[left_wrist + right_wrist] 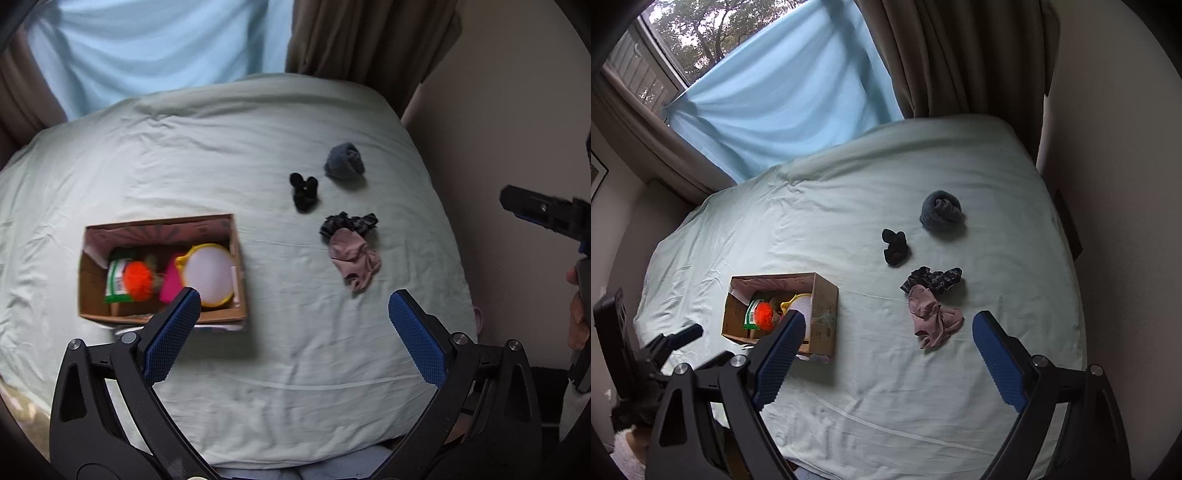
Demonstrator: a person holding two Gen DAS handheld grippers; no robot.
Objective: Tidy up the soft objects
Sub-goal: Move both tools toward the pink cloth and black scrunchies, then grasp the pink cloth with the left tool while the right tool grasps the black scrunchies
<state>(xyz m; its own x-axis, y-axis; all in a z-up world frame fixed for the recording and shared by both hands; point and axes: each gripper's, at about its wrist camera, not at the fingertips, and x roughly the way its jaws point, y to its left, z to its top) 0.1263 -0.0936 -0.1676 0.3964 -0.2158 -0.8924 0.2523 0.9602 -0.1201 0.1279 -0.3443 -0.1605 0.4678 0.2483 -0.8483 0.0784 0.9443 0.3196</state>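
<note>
Soft objects lie scattered on a wrinkled pale green bedsheet (258, 369), to the right of an open cardboard box (236, 258). Nearest the cameras, the left gripper (294, 308) hovers above the sheet with its jaws spread wide and nothing between them; its blue pads (417, 339) have a fine knurled texture on black arms. The right gripper (889, 330) hangs over the bed in the same way, jaws wide apart and empty. In the left wrist view it shows at the right edge as a black body with a hand (578, 317) around its grip, mostly cut off by the frame.

Just beyond the fingers lies a crumpled pink garment (932, 321) of thin limp fabric. Touching its far edge is a dark ruffled scrunchie (936, 278) with a faint printed pattern. Farther on, apart from these, sits a small black fuzzy item (895, 247) with two rounded lobes; its exact kind is hard to tell. Beyond it to the right is a grey-blue rolled sock ball (942, 210), knitted and round.

Inside the box sit an orange fluffy pom-pom (138, 280), a green-and-white packet (116, 284), a pink piece, and a yellow-rimmed round item with a pale face (210, 277), partly hidden by the left gripper's finger. A light blue curtain (786, 92) and brown drapes (960, 55) hang behind the bed.
</note>
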